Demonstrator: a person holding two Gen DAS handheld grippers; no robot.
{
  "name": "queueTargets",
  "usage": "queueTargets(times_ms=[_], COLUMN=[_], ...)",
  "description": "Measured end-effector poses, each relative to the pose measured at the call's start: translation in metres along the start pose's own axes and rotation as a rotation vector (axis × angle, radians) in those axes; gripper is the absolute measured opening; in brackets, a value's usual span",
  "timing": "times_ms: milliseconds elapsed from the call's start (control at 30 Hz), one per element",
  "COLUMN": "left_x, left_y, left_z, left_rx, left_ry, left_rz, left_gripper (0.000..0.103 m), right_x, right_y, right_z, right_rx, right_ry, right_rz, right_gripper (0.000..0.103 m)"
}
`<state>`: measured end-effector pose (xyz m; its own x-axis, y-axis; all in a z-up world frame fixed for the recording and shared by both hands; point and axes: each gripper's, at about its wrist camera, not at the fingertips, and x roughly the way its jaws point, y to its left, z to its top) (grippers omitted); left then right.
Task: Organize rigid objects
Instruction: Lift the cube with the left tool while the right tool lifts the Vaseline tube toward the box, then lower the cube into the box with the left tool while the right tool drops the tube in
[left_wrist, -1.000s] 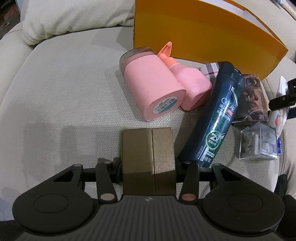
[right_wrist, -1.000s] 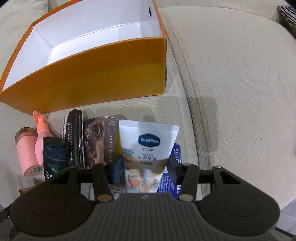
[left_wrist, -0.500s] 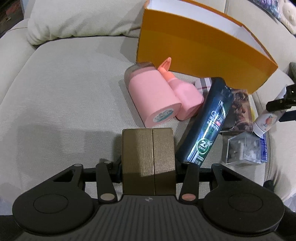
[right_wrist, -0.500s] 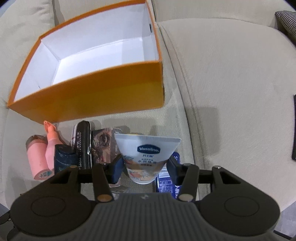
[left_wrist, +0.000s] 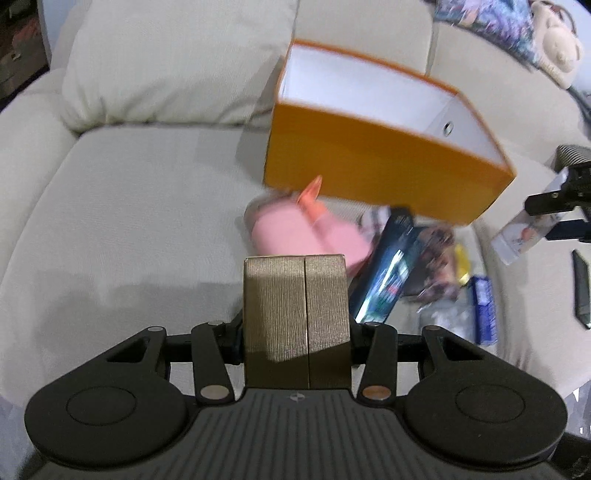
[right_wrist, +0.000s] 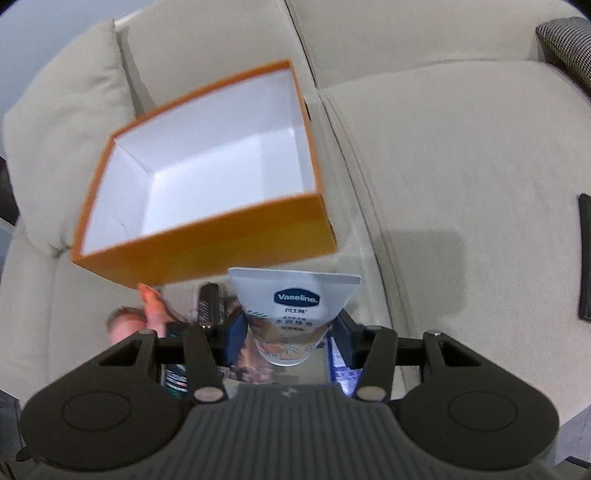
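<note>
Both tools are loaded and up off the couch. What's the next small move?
Probably carry the right tool forward over the orange box and release: it grips the Vaseline tube, and the box stands open and empty just ahead. The left tool, gripping the brown box, can follow.

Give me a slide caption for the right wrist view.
Right gripper holds a Vaseline tube above clutter, facing an empty orange box on a sofa.

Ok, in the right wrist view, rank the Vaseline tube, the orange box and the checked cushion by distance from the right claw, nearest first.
1. Vaseline tube: held between the right claw's pads.
2. Orange box: just beyond, to the left.
3. Checked cushion: far top right corner.
</note>
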<state>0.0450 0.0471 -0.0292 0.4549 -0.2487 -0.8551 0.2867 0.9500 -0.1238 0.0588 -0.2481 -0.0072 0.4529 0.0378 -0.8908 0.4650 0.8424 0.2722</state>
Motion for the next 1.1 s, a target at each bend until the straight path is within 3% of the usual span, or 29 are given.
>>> queueTargets(times_ms=[167, 300, 433, 633, 867, 1100], left_x=[-0.028, -0.034, -0.012, 0.055, 0.138, 0.183], left_y=[-0.015, -0.022, -0.031, -0.048, -0.053, -0.063], left_z=[0.037, 0.086, 0.141, 0.201, 0.210, 0.201], left_rx=[0.059, 0.078, 0.098, 0.127, 0.127, 0.152], left_ry=[-0.091, -0.133, -0.140, -0.064, 0.081, 0.140], left_rz=[-0.020, -0.039, -0.043, -0.016, 0.019, 0.070], left_gripper=[0.052, 0.052, 0.052, 0.052, 0.052, 0.052], right_x=[-0.031, -0.049, -0.039, 0.021, 0.095, 0.133], right_y=[0.020, 0.043, 0.065, 0.075, 0.058, 0.044], right_z=[0.021, 0.047, 0.076, 0.110, 0.113, 0.108], right_rx=[0.005, -0.002, -0.019, -0.001, 0.054, 0.076], right_ry=[-0.086, -0.162, -0.201, -0.153, -0.011, 0.062], right_rz=[0.063, 0.102, 0.081, 0.029, -0.020, -0.053], right_gripper=[0.052, 0.052, 0.052, 0.052, 0.052, 0.053])
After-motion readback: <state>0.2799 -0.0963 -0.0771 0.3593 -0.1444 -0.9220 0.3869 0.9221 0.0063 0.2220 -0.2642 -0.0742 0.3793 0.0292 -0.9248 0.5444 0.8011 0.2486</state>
